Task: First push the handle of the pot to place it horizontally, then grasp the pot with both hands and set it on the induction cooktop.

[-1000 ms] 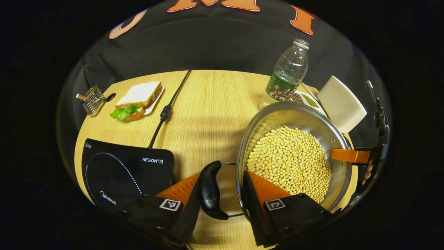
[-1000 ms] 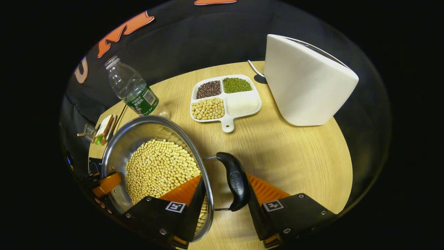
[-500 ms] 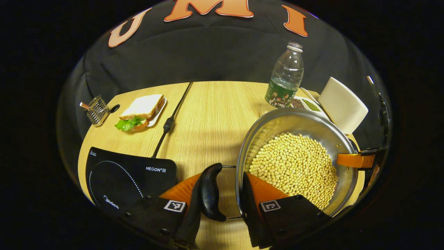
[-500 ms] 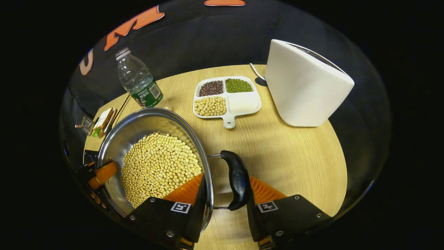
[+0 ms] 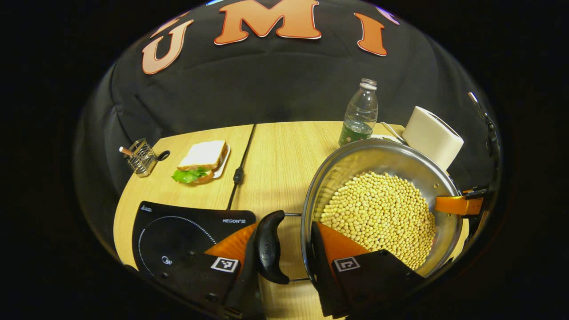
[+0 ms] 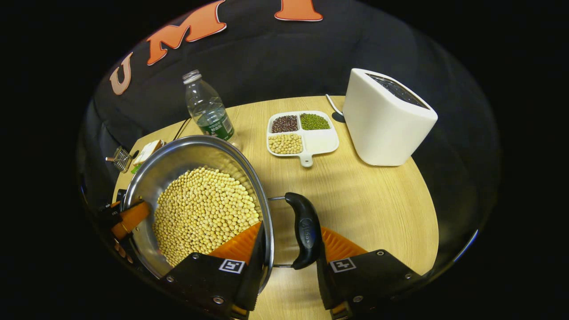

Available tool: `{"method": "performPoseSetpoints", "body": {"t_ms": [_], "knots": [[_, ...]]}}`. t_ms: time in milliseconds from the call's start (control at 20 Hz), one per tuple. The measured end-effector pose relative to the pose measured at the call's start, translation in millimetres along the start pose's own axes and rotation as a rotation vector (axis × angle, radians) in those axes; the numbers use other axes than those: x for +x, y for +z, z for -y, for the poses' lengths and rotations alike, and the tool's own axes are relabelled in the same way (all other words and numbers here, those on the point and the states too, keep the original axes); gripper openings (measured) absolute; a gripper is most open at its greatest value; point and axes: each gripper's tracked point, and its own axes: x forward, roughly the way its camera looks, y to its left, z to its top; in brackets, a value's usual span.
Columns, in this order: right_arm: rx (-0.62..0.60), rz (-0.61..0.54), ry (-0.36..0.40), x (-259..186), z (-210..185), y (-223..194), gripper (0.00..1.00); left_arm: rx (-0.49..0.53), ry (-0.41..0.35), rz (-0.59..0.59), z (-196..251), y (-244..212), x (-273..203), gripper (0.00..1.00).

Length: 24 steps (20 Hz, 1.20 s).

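Note:
A steel pot (image 5: 355, 153) full of soybeans (image 5: 382, 213) hangs between both grippers, above the wooden table. My left gripper (image 5: 284, 231) is shut on it: one finger is outside the black side handle (image 5: 268, 251), the other inside the pot wall. My right gripper (image 6: 289, 231) holds the opposite black handle (image 6: 304, 231) and the rim (image 6: 191, 144) the same way. Across the beans, each view shows a finger of the other gripper (image 5: 458, 204) (image 6: 129, 218). The black induction cooktop (image 5: 178, 231) lies on the table, left of the pot in the left gripper view.
A cable (image 5: 240, 169) runs from the cooktop to the table's far edge. A sandwich on a plate (image 5: 202, 160) and a small wire rack (image 5: 142, 155) sit far left. A water bottle (image 6: 206, 109), a divided dish of beans (image 6: 302, 133) and a white toaster (image 6: 386, 120) stand behind the pot.
Both grippers have risen with the pot held between them; the table and its things look smaller and farther. The cooktop has slid toward the middle of the left gripper view.

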Motion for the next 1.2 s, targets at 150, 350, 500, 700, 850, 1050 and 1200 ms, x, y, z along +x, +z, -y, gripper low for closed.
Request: {"method": "performPoseSetpoints", "body": {"t_ms": [150, 350, 500, 700, 850, 1050, 1200], "knots": [[-0.017, 0.011, 0.008, -15, -17, -4, 0.55, -0.007, 0.013, 0.011, -20, -3, -20, 0.62], [-0.048, 0.028, 0.03, -21, -46, -4, 0.55, -0.023, 0.039, 0.029, -56, -4, -47, 0.62], [-0.073, 0.034, 0.049, -19, -59, -5, 0.55, -0.035, 0.066, 0.04, -87, -7, -65, 0.64], [-0.106, 0.037, 0.077, -9, -76, -3, 0.51, -0.056, 0.103, 0.047, -134, -15, -87, 0.63], [-0.128, 0.034, 0.095, 2, -80, 1, 0.55, -0.074, 0.131, 0.047, -165, -23, -100, 0.64], [-0.146, 0.027, 0.116, 29, -86, 14, 0.55, -0.088, 0.165, 0.045, -202, -32, -111, 0.6], [-0.163, 0.032, 0.134, 41, -85, 17, 0.55, -0.094, 0.186, 0.053, -230, -31, -121, 0.63]]}}
